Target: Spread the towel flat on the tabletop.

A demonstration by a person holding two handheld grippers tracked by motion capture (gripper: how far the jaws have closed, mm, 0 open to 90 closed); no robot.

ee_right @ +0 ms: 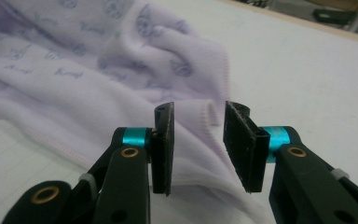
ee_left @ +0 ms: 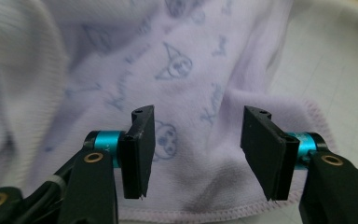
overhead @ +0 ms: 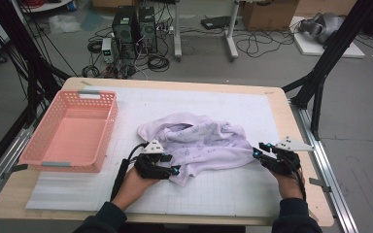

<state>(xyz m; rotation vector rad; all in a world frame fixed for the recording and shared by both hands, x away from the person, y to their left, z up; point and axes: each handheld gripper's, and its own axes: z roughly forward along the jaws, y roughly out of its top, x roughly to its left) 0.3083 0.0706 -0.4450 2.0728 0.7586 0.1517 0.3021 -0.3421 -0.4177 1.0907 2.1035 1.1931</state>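
At the left of the bench (overhead: 291,121) a pink basket (overhead: 73,131) sits with its near end close to the front edge and its long side running along the left edge of the white mat (overhead: 223,194). Between the basket and the cloth a strip of bare mat lies open. The front of the mat, between the two forearms, is bare as well, and so is the far half behind the cloth up to the bench's back edge.

The lilac cloth (overhead: 199,143), printed with small blue figures, lies crumpled on the middle of the mat, spread from one gripper to the other.

The left gripper (overhead: 167,167) rests at the cloth's near left corner. In the left gripper view its jaws stand fairly wide apart, with the stitched hem (ee_left: 205,212) running across below and between them; the pads press on nothing, and the fabric lies loose in the gap.

The right gripper (overhead: 262,153) sits at the cloth's right end, near the right edge of the mat, with little mat left beyond it. In the right gripper view its jaws stand at a moderate gap, with a folded edge of the cloth (ee_right: 205,116) between them; the pads do not clamp it.
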